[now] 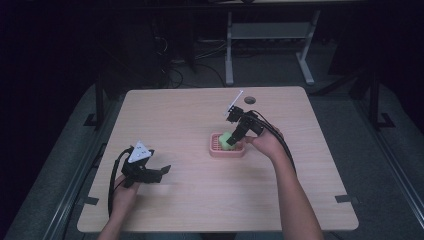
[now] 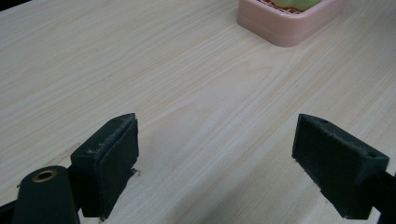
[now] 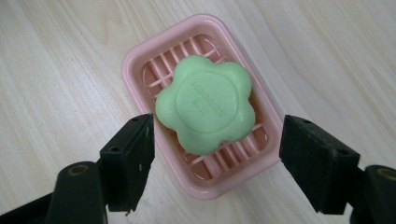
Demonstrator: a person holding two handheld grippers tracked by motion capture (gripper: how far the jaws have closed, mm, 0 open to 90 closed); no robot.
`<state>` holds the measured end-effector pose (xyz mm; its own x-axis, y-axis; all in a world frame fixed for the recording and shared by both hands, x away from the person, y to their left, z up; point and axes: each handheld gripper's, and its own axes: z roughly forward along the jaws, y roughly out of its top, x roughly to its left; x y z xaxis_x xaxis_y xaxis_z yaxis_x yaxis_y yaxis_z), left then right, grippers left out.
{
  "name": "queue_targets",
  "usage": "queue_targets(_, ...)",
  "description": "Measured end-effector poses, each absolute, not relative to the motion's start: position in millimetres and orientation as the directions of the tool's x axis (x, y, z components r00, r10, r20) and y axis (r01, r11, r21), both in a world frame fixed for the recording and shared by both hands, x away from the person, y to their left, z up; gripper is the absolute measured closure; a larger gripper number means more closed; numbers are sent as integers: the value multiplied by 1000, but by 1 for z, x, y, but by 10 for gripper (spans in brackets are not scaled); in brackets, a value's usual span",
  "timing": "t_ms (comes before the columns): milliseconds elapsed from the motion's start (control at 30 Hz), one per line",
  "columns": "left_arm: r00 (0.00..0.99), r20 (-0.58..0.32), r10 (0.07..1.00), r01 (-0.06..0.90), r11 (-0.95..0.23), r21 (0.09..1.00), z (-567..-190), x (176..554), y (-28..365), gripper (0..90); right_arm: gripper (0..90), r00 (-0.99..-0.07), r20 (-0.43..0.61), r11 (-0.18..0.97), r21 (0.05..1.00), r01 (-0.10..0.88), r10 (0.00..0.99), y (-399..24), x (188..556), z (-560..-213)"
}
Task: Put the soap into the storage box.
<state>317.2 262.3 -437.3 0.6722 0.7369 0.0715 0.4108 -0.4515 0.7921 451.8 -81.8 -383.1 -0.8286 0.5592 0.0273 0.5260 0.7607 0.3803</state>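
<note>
From the high view, your right gripper (image 1: 235,135) hangs over the pink soap dish (image 1: 215,149) near the table's (image 1: 200,200) middle, the green soap (image 1: 225,140) just beside its tips. Your left gripper (image 1: 159,172) rests well apart, low on the near left. The dim light makes it hard to say whether the right tips touch the soap.

In the left gripper view, your left gripper (image 2: 215,161) stands wide open over bare wood, holding nothing. The soap dish (image 2: 280,28) lies far beyond the fingertips, cut off by the top edge.

In the right gripper view, your right gripper (image 3: 215,158) is spread wide and empty, its jaws flanking the soap dish (image 3: 135,65). The flower-shaped soap (image 3: 205,105) sits in the dish, between and just beyond the pads. If you mean to lift it, probably move forward, centre on the lobes, and close inside the rim. The embossed lettering is unreadable.
</note>
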Motion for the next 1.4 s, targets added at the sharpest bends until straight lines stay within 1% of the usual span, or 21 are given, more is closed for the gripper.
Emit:
queue_targets(733, 672, 71, 737, 412, -452, 791, -438, 317, 261, 144, 261, -819, 17, 746, 404, 530, 573, -104, 438, -373)
queue_targets(1100, 672, 71, 737, 412, -452, 791, -438, 317, 261, 144, 261, -811, 28, 736, 404, 544, 584, -118, 430, -371)
queue_targets(1200, 673, 71, 737, 412, -453, 791, -438, 317, 261, 144, 261, -815, 18, 737, 414, 534, 580, -120, 427, -369)
queue_targets(1400, 672, 71, 737, 413, -452, 791, -438, 317, 261, 144, 261, -807, 26, 725, 423, 544, 590, -128, 422, -368)
